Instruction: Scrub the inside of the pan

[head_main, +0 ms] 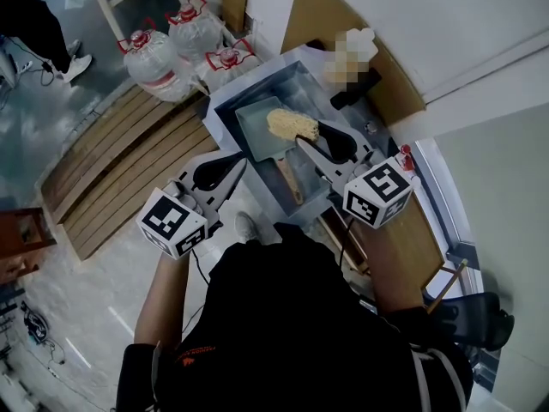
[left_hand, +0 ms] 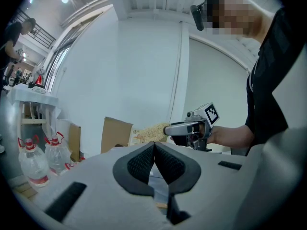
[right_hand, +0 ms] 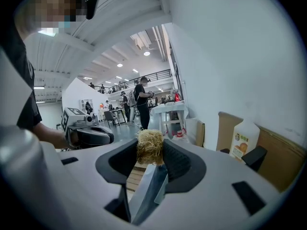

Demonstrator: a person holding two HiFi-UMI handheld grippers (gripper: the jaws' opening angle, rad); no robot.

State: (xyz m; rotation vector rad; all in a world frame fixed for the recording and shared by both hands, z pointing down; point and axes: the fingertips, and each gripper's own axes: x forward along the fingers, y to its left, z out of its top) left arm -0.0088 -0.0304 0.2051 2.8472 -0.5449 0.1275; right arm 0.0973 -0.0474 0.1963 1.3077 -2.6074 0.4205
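Note:
A grey rectangular pan [head_main: 256,133] with a wooden handle [head_main: 291,180] lies in a metal sink [head_main: 300,80]. My right gripper [head_main: 302,142] is shut on a tan fibrous scrubber [head_main: 292,125] that hangs over the pan's right part. The right gripper view shows the scrubber [right_hand: 150,150] pinched between the jaws of that gripper [right_hand: 150,143], with the pan [right_hand: 149,188] below. My left gripper [head_main: 243,160] is shut and empty, just left of the pan's handle. In the left gripper view its jaws [left_hand: 154,146] meet, and the right gripper [left_hand: 192,128] with the scrubber [left_hand: 152,130] is beyond them.
Several large water bottles [head_main: 163,63] stand at the far left beside a wooden slatted pallet [head_main: 120,161]. Cardboard [head_main: 326,15] leans on the wall behind the sink. A juice bottle [right_hand: 243,140] and a black object [right_hand: 254,157] stand at the right. People stand far off.

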